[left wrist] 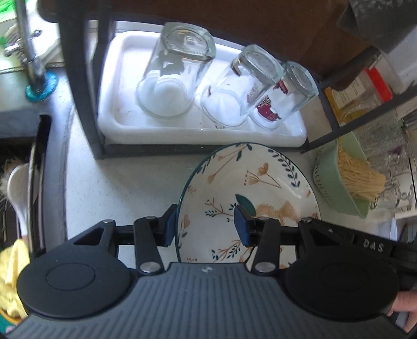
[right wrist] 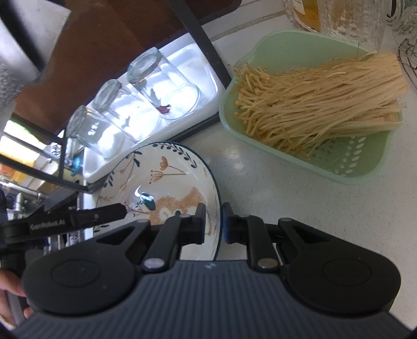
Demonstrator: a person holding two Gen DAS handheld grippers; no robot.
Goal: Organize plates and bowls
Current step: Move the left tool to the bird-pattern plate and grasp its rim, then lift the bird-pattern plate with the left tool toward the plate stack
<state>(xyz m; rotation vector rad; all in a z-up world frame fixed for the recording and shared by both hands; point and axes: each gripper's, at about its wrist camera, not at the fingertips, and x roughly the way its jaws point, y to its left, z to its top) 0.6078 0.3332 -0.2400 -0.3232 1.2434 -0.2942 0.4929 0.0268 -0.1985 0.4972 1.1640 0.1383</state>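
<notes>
A white bowl with flower and leaf patterns and a dark blue rim (left wrist: 247,187) sits on the pale counter in front of the rack; it also shows in the right wrist view (right wrist: 166,180). My left gripper (left wrist: 206,226) is open, its jaws standing either side of the bowl's left rim, one outside and one inside. My right gripper (right wrist: 213,224) is shut on the bowl's right rim, one pad inside and one outside. The left gripper's finger (right wrist: 104,215) reaches into the bowl in the right wrist view.
A black rack (left wrist: 78,86) holds a white tray (left wrist: 114,122) with three upturned glasses (left wrist: 174,70). A green basket (right wrist: 346,167) of enoki mushrooms (right wrist: 318,99) lies to the right. Sink, tap (left wrist: 31,52) and a white spoon (left wrist: 18,187) are at left. Glass jars (right wrist: 349,18) stand behind the basket.
</notes>
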